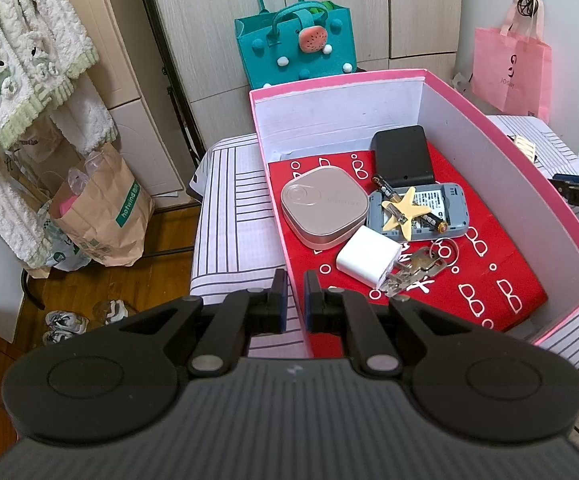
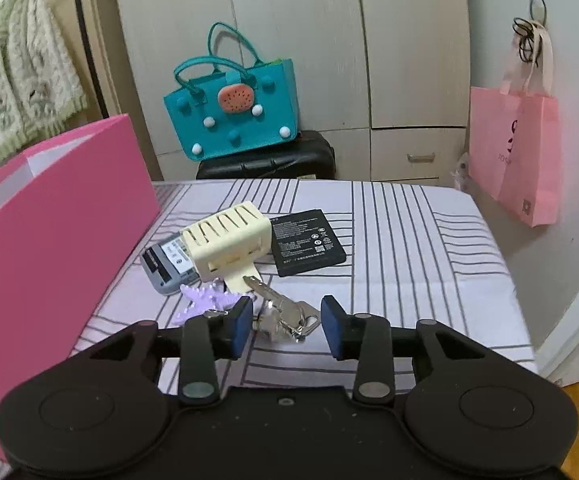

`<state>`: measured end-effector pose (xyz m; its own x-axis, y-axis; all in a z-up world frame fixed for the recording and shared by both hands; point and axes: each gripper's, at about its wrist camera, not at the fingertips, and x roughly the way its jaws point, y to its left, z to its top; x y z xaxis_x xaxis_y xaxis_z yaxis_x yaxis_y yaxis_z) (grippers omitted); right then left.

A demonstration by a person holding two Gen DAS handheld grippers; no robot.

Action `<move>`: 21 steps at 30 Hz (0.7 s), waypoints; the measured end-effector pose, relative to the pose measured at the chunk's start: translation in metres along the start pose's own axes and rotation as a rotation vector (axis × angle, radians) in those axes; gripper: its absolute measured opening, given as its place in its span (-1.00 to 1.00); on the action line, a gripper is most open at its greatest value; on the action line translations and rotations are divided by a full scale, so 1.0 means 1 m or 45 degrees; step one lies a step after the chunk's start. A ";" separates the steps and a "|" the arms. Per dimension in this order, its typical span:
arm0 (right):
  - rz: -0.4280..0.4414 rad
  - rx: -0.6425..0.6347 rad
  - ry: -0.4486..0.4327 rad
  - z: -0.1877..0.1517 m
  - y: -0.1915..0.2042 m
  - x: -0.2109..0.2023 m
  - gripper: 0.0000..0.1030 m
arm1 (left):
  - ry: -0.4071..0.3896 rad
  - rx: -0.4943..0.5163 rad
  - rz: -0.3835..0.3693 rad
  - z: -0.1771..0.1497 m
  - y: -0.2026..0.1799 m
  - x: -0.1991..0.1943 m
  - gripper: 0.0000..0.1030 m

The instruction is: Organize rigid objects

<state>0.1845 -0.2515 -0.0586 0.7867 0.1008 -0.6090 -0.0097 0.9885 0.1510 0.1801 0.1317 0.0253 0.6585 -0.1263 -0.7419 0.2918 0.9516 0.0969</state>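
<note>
The pink box (image 1: 509,152) stands open on the bench (image 2: 409,232), white inside with a red patterned sheet (image 1: 497,256) on its floor. On that sheet lie a rose-beige square case (image 1: 323,210), a black battery pack (image 1: 403,156) at twelve o'clock, a grey device (image 1: 455,208) with its back off, a cream star (image 1: 403,210) and an AA battery (image 1: 429,218) across it, a white charger cube (image 1: 367,260) and a bunch of keys (image 1: 417,266) at six o'clock.

The left gripper (image 1: 296,300) has its jaws nearly shut on the box's near wall, the pink edge clamped between them.

Outside the box, the right gripper (image 2: 285,326) has its jaws partly open, with a second set of keys (image 2: 285,314) lying between the pads, not pinched. Beyond, at twelve o'clock, sit a cream slotted holder (image 2: 229,236), a flat black battery (image 2: 307,242), another grey device (image 2: 165,266) and a lilac star (image 2: 205,302).

The bench wears a pale lilac cloth with dark stripes. Behind it are wardrobe doors (image 2: 297,40), a teal felt bag (image 2: 233,116), a pink tote (image 2: 517,152) hanging at two o'clock, and fleecy garments (image 1: 21,80) at nine o'clock.
</note>
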 end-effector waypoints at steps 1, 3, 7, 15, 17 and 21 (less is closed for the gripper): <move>0.002 0.015 -0.005 0.000 -0.001 0.001 -0.17 | 0.001 0.001 0.000 0.000 0.000 0.000 -0.86; 0.008 0.020 -0.003 0.001 -0.003 0.002 -0.49 | 0.004 0.001 -0.002 0.000 0.000 0.000 -0.86; 0.028 0.066 0.007 0.001 -0.007 -0.002 -0.47 | 0.012 0.004 -0.005 -0.001 0.000 0.000 -0.87; 0.159 0.209 0.011 0.009 -0.019 -0.017 -0.47 | 0.017 0.006 -0.007 0.000 -0.001 0.001 -0.86; 0.202 0.232 0.013 0.016 -0.018 -0.023 -0.47 | 0.018 0.004 -0.011 0.001 -0.001 0.001 -0.86; 0.225 0.236 0.034 0.030 -0.008 -0.029 -0.48 | 0.019 -0.001 -0.015 0.001 -0.001 0.001 -0.86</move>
<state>0.1798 -0.2656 -0.0188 0.7661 0.2754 -0.5808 -0.0300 0.9179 0.3957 0.1811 0.1304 0.0256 0.6445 -0.1336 -0.7528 0.2990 0.9502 0.0874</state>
